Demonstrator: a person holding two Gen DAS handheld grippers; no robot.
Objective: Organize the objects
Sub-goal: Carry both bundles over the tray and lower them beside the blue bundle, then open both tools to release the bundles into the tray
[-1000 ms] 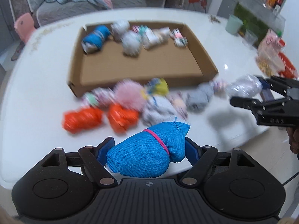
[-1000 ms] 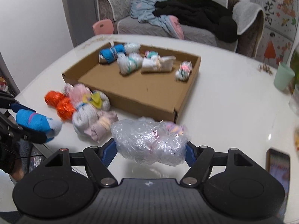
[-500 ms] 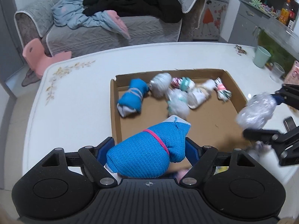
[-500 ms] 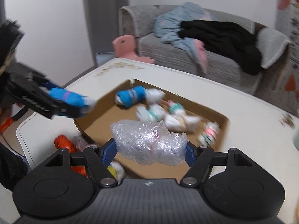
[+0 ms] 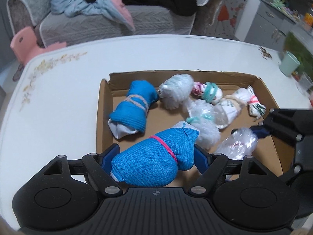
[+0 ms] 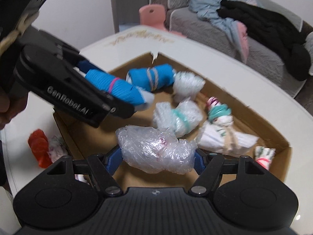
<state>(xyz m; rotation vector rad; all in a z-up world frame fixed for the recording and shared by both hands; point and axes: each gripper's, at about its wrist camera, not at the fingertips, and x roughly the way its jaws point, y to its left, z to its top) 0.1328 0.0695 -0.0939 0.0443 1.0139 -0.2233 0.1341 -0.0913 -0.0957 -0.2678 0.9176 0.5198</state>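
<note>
My left gripper [image 5: 156,156] is shut on a blue sock roll with a pink band [image 5: 154,160], held over the near left part of the cardboard tray [image 5: 102,105]. My right gripper [image 6: 158,156] is shut on a clear plastic-wrapped bundle [image 6: 156,148], also above the tray [image 6: 281,145]. In the left wrist view that bundle [image 5: 238,143] hangs at the right under the right gripper [image 5: 254,135]. The right wrist view shows the left gripper [image 6: 119,98] at upper left with the blue roll [image 6: 117,90]. Several bundles lie along the tray's far side, among them a blue roll tied with string [image 5: 133,109].
An orange bundle [image 6: 39,146] and other rolls lie on the white table [image 5: 58,90] outside the tray's left wall. A pale green cup [image 5: 289,63] stands at the table's far right. Behind the table is a grey sofa [image 5: 78,25] with clothes and a pink chair [image 5: 25,43].
Both grippers have carried their bundles from above the loose pile at the table's front to above the tray. The right gripper has rolled and now hangs close beside the left one.
</note>
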